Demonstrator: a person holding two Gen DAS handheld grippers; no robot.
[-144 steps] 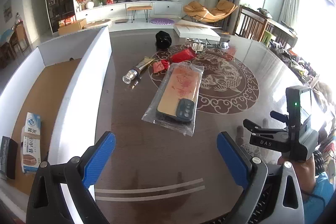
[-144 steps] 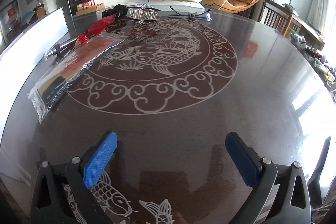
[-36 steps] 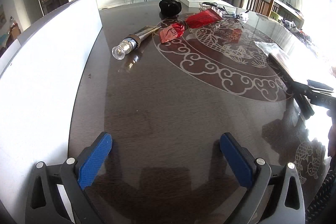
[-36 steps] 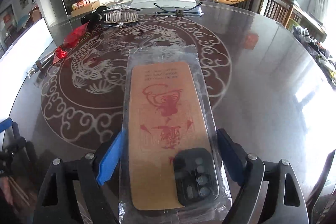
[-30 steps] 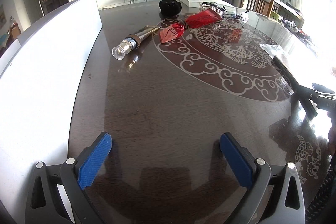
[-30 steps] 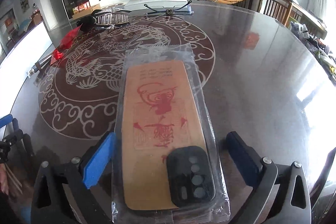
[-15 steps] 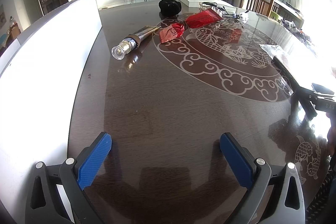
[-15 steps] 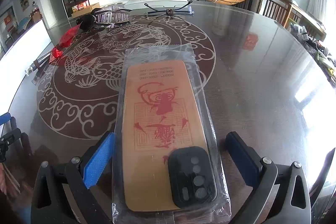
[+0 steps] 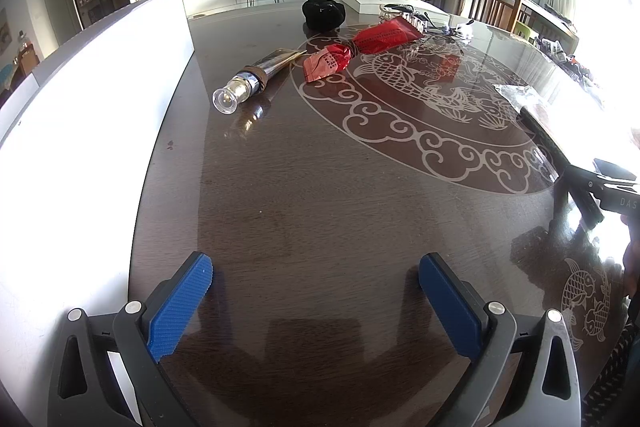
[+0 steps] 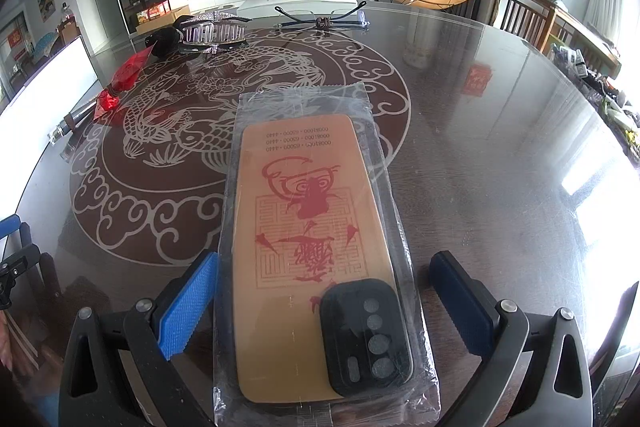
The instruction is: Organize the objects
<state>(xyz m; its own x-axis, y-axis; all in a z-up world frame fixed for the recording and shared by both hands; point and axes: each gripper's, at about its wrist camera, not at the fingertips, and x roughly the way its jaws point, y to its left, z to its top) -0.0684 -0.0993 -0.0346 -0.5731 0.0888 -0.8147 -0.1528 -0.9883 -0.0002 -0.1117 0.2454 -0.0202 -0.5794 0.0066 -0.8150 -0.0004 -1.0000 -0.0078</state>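
Observation:
A tan phone case in a clear plastic bag (image 10: 312, 247) lies flat on the dark table between the open jaws of my right gripper (image 10: 324, 299); neither pad touches it. The bag's edge also shows at the right of the left wrist view (image 9: 532, 107). My left gripper (image 9: 316, 303) is open and empty over bare table, beside the white box wall (image 9: 80, 131). Farther off lie a tube with a clear cap (image 9: 256, 79), a red packet (image 9: 360, 47) and a black object (image 9: 323, 11).
A hair clip (image 10: 212, 31) and glasses (image 10: 320, 21) lie at the far side of the table. A white flat box (image 9: 384, 1) lies beyond them. Chairs (image 10: 524, 15) stand at the table's right. The right gripper's body (image 9: 608, 187) shows at the left view's right edge.
My right gripper opened from around the bagged phone case about a second ago, and the case now lies on the table. The left gripper has stayed still.

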